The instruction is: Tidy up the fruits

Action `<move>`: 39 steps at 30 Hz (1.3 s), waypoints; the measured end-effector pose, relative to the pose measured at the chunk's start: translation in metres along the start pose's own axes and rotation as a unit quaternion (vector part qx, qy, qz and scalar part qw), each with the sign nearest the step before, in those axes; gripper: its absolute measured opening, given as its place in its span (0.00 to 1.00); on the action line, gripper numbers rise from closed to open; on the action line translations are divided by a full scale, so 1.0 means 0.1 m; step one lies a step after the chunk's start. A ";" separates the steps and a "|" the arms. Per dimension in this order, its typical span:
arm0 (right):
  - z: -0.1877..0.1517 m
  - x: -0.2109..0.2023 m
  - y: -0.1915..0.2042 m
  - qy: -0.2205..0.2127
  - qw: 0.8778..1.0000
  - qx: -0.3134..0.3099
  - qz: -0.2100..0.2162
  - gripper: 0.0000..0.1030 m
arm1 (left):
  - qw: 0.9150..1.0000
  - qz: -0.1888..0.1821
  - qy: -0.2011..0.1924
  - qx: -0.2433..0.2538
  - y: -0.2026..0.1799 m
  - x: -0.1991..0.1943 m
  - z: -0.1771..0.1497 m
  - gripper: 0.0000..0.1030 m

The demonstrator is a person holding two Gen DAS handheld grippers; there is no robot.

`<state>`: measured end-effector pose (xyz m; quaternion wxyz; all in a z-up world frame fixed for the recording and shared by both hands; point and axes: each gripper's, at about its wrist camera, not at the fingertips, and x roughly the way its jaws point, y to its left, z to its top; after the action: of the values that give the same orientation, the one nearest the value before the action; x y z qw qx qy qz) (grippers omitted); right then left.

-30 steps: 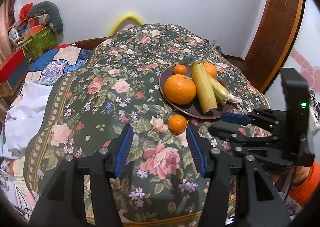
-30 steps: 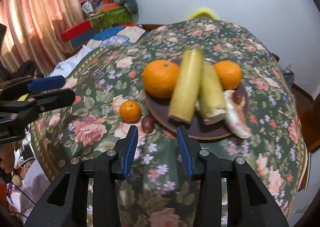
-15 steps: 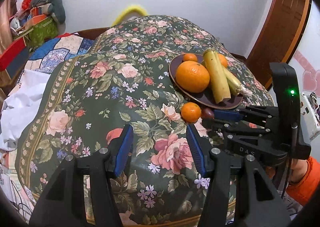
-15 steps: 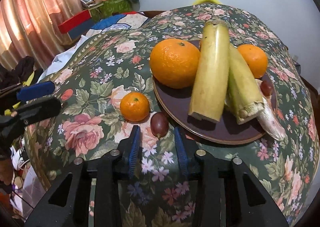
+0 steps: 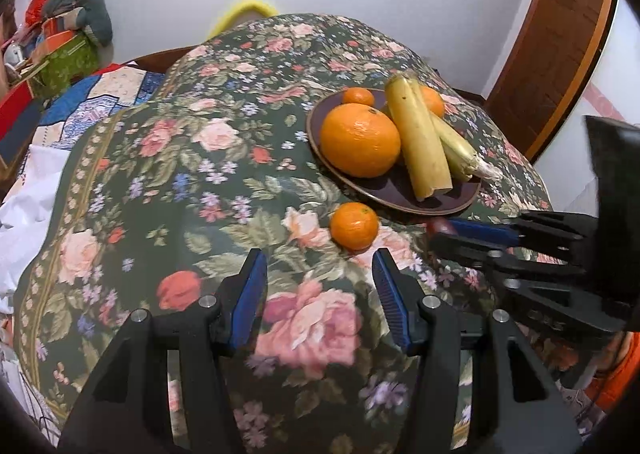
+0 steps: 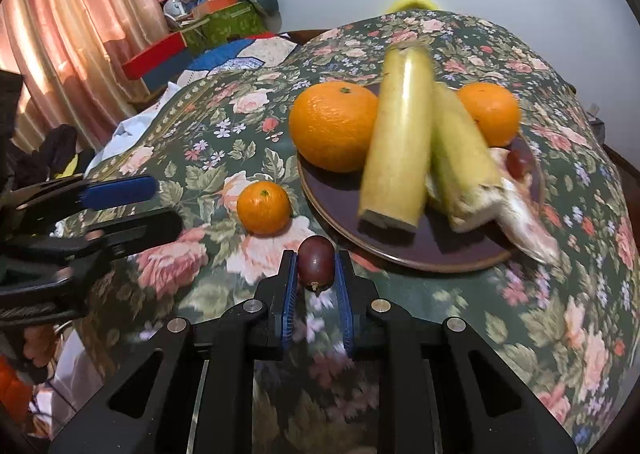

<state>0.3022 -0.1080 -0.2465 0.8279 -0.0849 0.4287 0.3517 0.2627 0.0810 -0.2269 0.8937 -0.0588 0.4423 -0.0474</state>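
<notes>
Floral tablecloth (image 6: pixel 560 294) below, grape (image 6: pixel 315 262) pinched in right gripper (image 6: pixel 315 274).

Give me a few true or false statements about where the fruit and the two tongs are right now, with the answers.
1. The right tongs grip the dark purple grape. True.
2. The left tongs hold the small orange mandarin on the cloth. False: they are open, short of it.
3. The big orange lies on the brown round plate. True.
4. Both pale yellow-green stalks lie on the floral tablecloth. False: they lie on the plate.
</notes>
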 end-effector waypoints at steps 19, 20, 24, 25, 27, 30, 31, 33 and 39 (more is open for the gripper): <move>-0.07 -0.32 -0.58 -0.037 0.998 0.046 -0.033 0.17 | 0.999 -0.008 0.035 -0.002 -0.23 0.45 0.18 0.32; -0.07 -0.32 -0.59 -0.038 0.998 0.048 -0.033 0.17 | 0.999 -0.010 0.035 -0.002 -0.23 0.44 0.18 0.32; -0.06 -0.33 -0.62 -0.042 0.997 0.051 -0.033 0.17 | 1.000 -0.019 0.020 -0.004 -0.22 0.36 0.24 0.32; -0.05 -0.32 -0.63 -0.041 0.997 0.051 -0.033 0.17 | 1.000 -0.022 0.014 -0.005 -0.22 0.32 0.26 0.32; -0.04 -0.31 -0.64 -0.041 0.997 0.051 -0.035 0.17 | 1.000 -0.028 0.007 -0.005 -0.25 0.28 0.30 0.32; -0.02 -0.28 -0.66 -0.041 0.997 0.051 -0.035 0.17 | 0.999 -0.033 0.000 0.003 -0.32 0.28 0.37 0.32; -0.02 -0.28 -0.66 -0.041 0.997 0.051 -0.037 0.17 | 0.999 -0.033 0.000 0.004 -0.34 0.29 0.38 0.32; 0.00 -0.26 -0.68 -0.041 0.997 0.052 -0.038 0.17 | 0.999 -0.030 0.002 0.012 -0.39 0.34 0.40 0.32; 0.01 -0.22 -0.72 -0.040 0.997 0.052 -0.043 0.17 | 0.999 -0.028 0.005 0.020 -0.46 0.43 0.42 0.32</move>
<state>0.3421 -0.1718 -0.2405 0.8620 -0.0457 0.4088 0.2962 0.3207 0.0320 -0.2291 0.8909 -0.0529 0.4436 -0.0816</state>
